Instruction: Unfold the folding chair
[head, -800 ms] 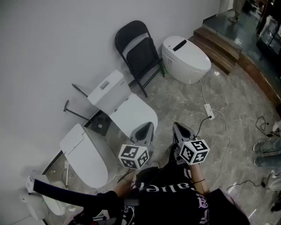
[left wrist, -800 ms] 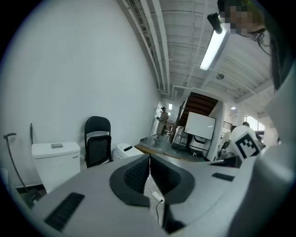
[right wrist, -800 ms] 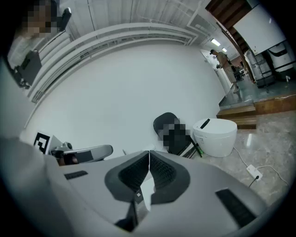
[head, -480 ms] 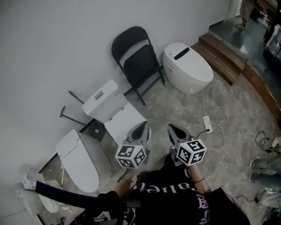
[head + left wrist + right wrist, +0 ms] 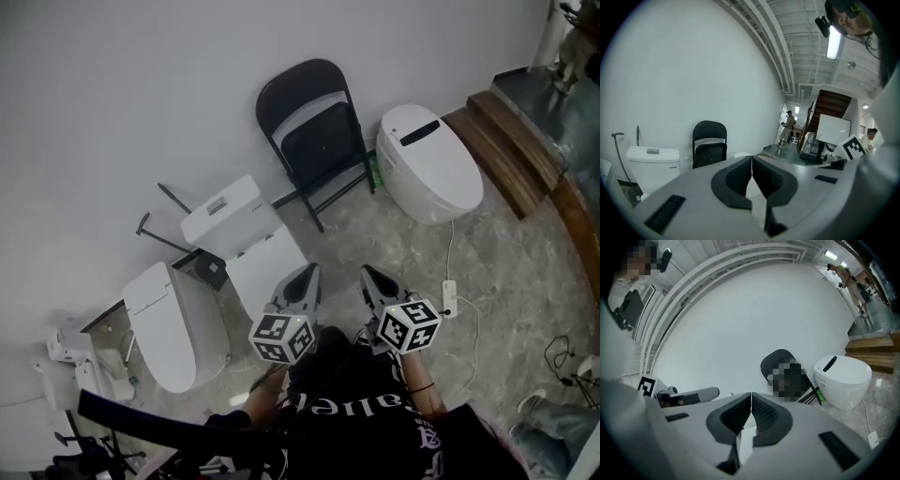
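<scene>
Wall, folding chair (image 5: 319,141) slid rightward in view; left gripper (image 5: 307,273), right gripper (image 5: 368,275) closed.

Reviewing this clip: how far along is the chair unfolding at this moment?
Done: nothing yet. The folding chair leans folded against the wall.
In hand: nothing. The left tongs and right tongs are shut, empty and held close to the person's body, well short of the chair.
Left: approach, grip the chair and open its seat.
</scene>
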Action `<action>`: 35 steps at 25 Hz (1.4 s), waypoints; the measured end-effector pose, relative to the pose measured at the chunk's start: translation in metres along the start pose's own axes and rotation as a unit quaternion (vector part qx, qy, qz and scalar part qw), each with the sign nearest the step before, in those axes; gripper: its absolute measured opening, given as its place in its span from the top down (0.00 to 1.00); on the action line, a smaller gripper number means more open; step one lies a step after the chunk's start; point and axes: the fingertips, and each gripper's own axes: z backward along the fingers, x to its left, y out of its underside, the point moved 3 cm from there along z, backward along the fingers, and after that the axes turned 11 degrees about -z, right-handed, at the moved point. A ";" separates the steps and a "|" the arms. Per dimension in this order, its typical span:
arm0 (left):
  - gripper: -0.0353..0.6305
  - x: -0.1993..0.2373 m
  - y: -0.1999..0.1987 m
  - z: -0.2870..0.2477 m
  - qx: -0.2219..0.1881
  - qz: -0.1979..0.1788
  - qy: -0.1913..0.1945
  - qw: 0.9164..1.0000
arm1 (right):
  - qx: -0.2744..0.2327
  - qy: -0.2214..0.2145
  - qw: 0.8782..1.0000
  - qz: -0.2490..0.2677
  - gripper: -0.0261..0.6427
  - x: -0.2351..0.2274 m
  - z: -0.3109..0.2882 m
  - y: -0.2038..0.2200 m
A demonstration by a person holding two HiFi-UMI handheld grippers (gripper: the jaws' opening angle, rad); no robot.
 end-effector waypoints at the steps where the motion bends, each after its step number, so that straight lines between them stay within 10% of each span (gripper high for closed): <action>1: 0.94 0.007 0.000 -0.006 0.002 0.002 -0.009 1.000 | 0.007 -0.002 1.000 -0.003 0.94 -0.005 -0.008 -0.002; 35: 0.94 0.383 -0.113 -0.368 0.025 -0.021 -0.046 0.998 | 0.089 0.016 0.996 -0.009 0.94 -0.137 -0.452 -0.212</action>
